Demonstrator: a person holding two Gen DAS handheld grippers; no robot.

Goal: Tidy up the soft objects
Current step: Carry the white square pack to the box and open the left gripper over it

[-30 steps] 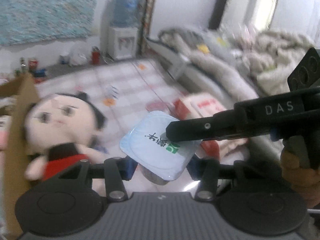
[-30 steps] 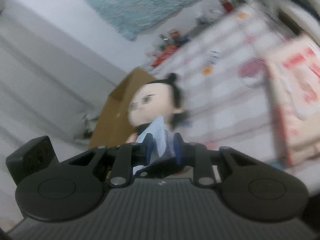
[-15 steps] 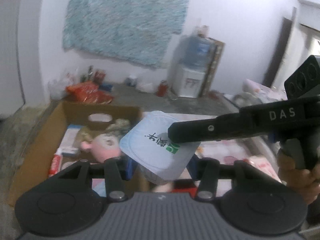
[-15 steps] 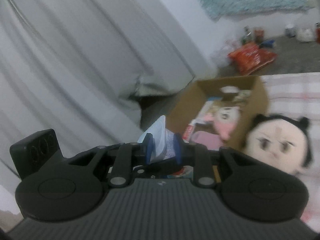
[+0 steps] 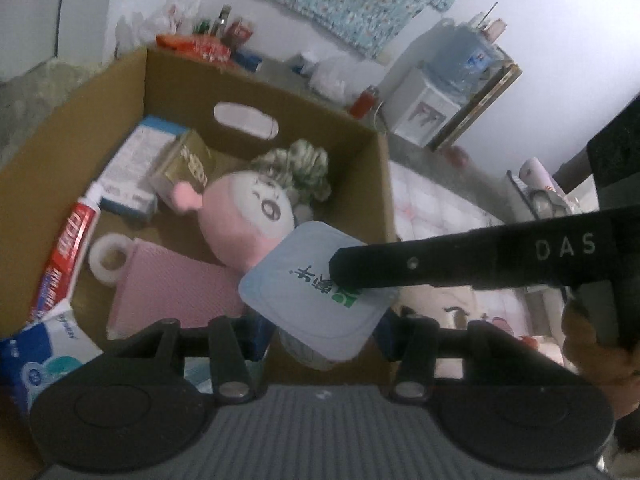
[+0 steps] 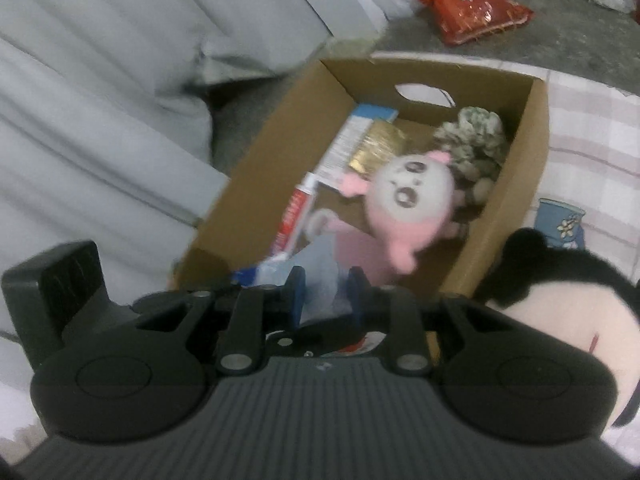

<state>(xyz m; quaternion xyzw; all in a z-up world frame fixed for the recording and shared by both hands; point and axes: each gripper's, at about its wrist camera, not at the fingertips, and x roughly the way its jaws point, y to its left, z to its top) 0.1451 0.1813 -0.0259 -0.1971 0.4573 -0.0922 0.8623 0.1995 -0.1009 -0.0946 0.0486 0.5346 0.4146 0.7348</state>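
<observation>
Left wrist view: pale blue soft pack (image 5: 316, 300) sits between the left gripper (image 5: 320, 332) jaws, held above the near edge of the cardboard box (image 5: 384, 184). Jaws part-closed with the pack's lower body between the blue pads; contact reads as a grip. The right gripper (image 6: 324, 296) comes in from the side and pinches the pack's top flap, its black finger lying across the printed label. In the right wrist view a fold of pale blue film stands between its narrow-set jaws, which have just been opening slightly; film is between them, and the pads appear to touch it, though blur leaves that unsure.

Handling (judgement): pack looks light, limp and crushable; film surface probably slick. A hold on the flap alone would likely let it swing or slip. Better purchase is across the body, near its middle.

Box contents: pink plush (image 5: 248, 224), a green-white knitted item (image 5: 296, 168) behind it, a pink flat pad (image 5: 176, 288), a tape roll (image 5: 108, 256), toothpaste box (image 5: 64, 264), small cartons at the far corner. A second blue-white tissue pack (image 5: 44, 344) lies at the near left corner.

Outside the box: large black-haired doll (image 6: 560, 308) just beside its right wall, on checked bedding (image 6: 592, 120).
</observation>
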